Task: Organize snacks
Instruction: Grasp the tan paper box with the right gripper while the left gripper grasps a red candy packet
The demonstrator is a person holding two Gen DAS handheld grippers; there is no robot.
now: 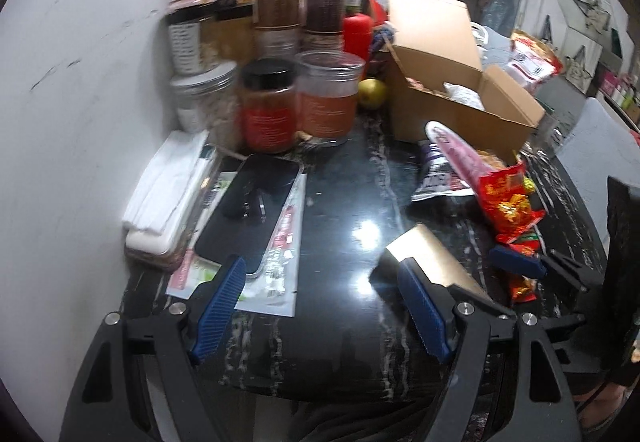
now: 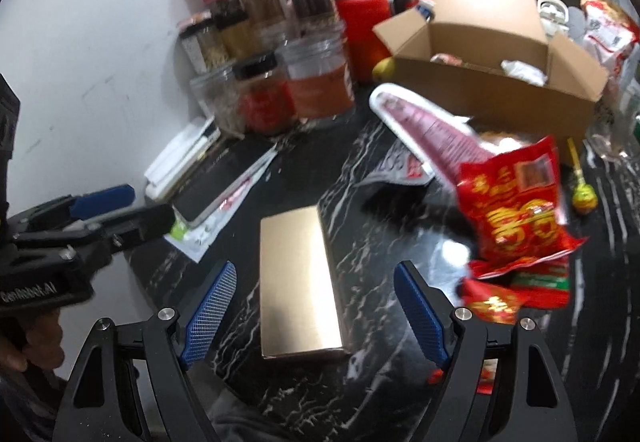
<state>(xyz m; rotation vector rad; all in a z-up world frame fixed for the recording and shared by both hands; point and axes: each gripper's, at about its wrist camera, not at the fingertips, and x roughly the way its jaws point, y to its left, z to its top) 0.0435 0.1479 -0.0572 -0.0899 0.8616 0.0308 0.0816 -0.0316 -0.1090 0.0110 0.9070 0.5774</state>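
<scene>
The black table, glossy stone veined with white, carries everything, and the cardboard box serves as the landmark — an open brown carton with its flaps raised and crumpled wrappers inside. Left of the box stands a stacked cluster of clear plastic jars, round, with red and brown labels. In front of the box lies a long pink-and-white snack pouch, and nearer than that a crinkled red foil snack bag with gold print. Well in front of the box, toward its left, a flat rectangular gold metal tin with a brushed sheen rests on the stone. The right gripper has its jaws spread wide and released, with ribbed blue pads either side of the tin and clear of it — nothing is grasped. The left gripper, far left of the box, also has its jaws wide and empty above bare stone. A small yellow lollipop lies just in front of the box's right corner.
</scene>
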